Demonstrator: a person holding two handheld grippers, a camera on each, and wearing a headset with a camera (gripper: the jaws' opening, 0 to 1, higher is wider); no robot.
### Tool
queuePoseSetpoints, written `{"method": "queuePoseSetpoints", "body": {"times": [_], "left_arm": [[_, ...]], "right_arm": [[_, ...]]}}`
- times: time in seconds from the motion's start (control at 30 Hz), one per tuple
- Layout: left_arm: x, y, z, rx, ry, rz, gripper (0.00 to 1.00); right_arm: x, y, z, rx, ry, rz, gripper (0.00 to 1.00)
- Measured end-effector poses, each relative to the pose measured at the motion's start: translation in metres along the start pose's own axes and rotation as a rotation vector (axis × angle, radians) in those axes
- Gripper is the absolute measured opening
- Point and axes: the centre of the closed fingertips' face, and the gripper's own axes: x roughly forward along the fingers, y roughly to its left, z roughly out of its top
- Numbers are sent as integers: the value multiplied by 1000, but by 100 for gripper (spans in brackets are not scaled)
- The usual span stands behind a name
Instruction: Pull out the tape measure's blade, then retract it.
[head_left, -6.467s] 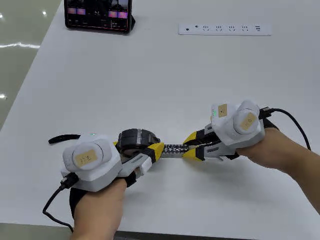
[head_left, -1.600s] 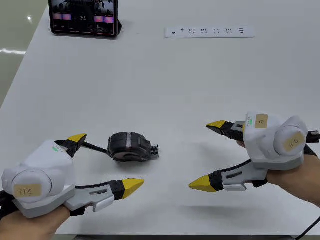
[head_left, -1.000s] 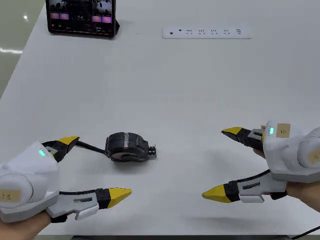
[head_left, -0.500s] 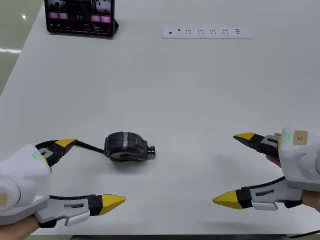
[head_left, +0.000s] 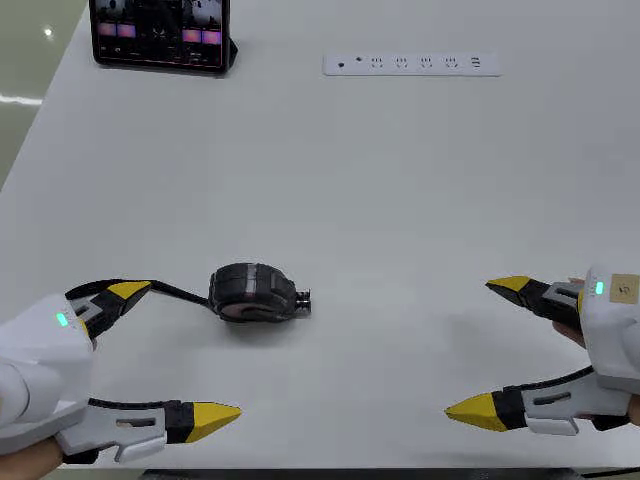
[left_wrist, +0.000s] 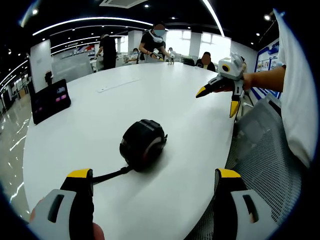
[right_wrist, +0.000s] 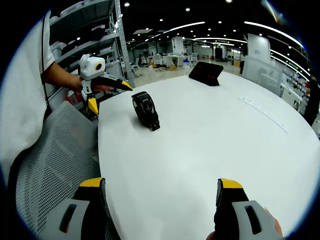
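Change since 6.5 s ago: then both grippers were clamped on the tape measure, one on the case and one on a short length of drawn blade; now the blade is back inside the case and both grippers have let go.
Change over the last 1.6 s: both grippers have drawn back toward the near edge of the table (head_left: 400, 200) and further apart; the tape measure has kept its place.
Left gripper (head_left: 180, 350): released, jaws spread wide, holding nothing.
Right gripper (head_left: 485, 346): released, jaws spread wide, holding nothing.
Tape measure (head_left: 250, 293): black case lying on the table between the two grippers, near the left gripper and well apart from the right one; touched by neither.
Blade hook (head_left: 303, 297): seated at the case mouth, turned toward the right gripper.
Wrist strap (head_left: 175, 293): runs from the case to the left gripper's far jaw; contact cannot be told.
Left gripper view: tape measure (left_wrist: 142, 144) just ahead, between the lines of the jaws; right gripper (left_wrist: 218, 101) beyond it.
Right gripper view: tape measure (right_wrist: 146, 110) far ahead, with the left gripper (right_wrist: 110, 97) just beside it.
Beyond both grippers: tablet (head_left: 160, 30) and power strip (head_left: 410, 64).
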Motion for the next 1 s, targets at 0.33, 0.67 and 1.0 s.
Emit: {"method": "queuePoseSetpoints", "body": {"times": [0.33, 0.67, 1.0], "left_arm": [[-2, 2, -1, 8, 10, -9, 99], [-3, 2, -4, 10, 17, -19, 99], [-3, 5, -1, 17, 11, -16, 99]], "right_arm": [[-4, -4, -3, 13, -5, -11, 90], [-6, -6, -6, 19, -3, -18, 90], [-5, -6, -5, 19, -8, -19, 91]]}}
